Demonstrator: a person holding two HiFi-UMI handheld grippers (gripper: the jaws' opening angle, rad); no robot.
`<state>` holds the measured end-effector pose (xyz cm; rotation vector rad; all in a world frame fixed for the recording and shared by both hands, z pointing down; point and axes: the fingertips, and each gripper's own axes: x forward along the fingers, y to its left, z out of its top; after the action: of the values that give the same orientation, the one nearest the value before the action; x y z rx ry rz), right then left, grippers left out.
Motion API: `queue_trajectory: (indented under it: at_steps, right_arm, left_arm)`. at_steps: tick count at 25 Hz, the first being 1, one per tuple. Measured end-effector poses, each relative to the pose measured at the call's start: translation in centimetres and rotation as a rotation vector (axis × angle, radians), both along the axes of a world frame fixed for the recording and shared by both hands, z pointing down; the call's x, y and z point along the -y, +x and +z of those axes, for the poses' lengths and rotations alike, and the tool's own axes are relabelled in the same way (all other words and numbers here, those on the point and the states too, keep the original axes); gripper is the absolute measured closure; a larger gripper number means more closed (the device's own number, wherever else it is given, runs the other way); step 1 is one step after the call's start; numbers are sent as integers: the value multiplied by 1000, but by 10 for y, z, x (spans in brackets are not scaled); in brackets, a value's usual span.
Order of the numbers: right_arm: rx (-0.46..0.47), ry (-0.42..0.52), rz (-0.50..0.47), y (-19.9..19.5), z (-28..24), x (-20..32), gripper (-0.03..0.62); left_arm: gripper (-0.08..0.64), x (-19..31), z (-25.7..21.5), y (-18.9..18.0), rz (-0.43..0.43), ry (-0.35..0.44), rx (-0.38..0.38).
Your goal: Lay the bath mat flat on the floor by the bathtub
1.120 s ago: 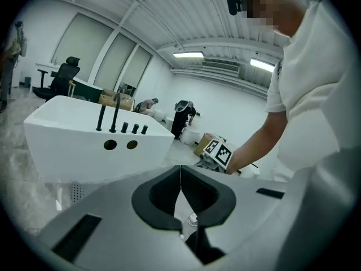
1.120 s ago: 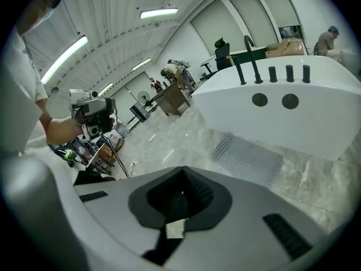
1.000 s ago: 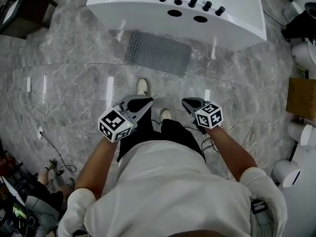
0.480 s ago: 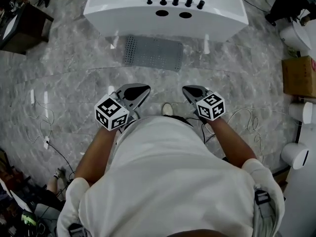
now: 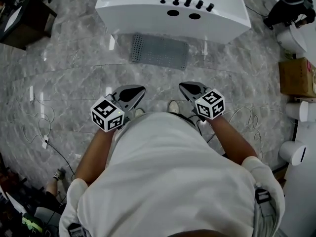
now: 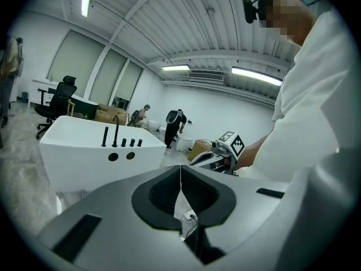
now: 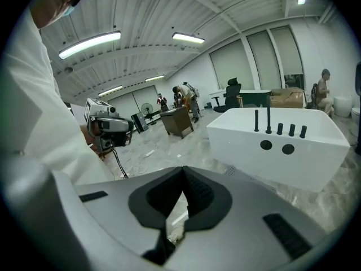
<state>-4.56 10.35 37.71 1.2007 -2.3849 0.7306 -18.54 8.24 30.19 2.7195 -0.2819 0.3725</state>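
The grey perforated bath mat (image 5: 160, 52) lies flat on the marble floor, right in front of the white bathtub (image 5: 148, 15). Neither gripper touches it. My left gripper (image 5: 135, 89) is held in front of the body, well short of the mat, its jaws shut with nothing between them (image 6: 180, 176). My right gripper (image 5: 185, 87) is level with it on the other side, likewise shut and empty (image 7: 181, 179). The bathtub (image 6: 101, 151) with its black taps shows in the left gripper view, and the bathtub (image 7: 282, 145) also shows in the right gripper view.
A cardboard box (image 5: 296, 77) and white round fixtures (image 5: 297, 111) stand at the right. A dark table (image 5: 24, 16) is at the top left. Cables (image 5: 44, 132) trail over the floor at the left. A shoe (image 5: 173, 106) shows between the grippers. People stand far behind the tub (image 6: 175, 126).
The person has shifted a little on the spot and the view moved with them. Both grippers stay shut and empty, slightly nearer the tub. The mat has not moved.
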Motion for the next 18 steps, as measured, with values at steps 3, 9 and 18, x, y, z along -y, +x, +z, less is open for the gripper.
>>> queue_trajectory:
  at_steps: [3, 9, 18]
  right_arm:
    - [-4, 18, 3, -32, -4, -1, 583]
    - [1, 35, 15, -88, -11, -11, 583]
    - [-31, 48, 42, -123, -23, -28, 584]
  left_arm:
    - [541, 0, 2, -34, -21, -9, -18]
    - [541, -12, 9, -85, 0, -12, -26]
    - [541, -21, 21, -120, 44, -40, -35]
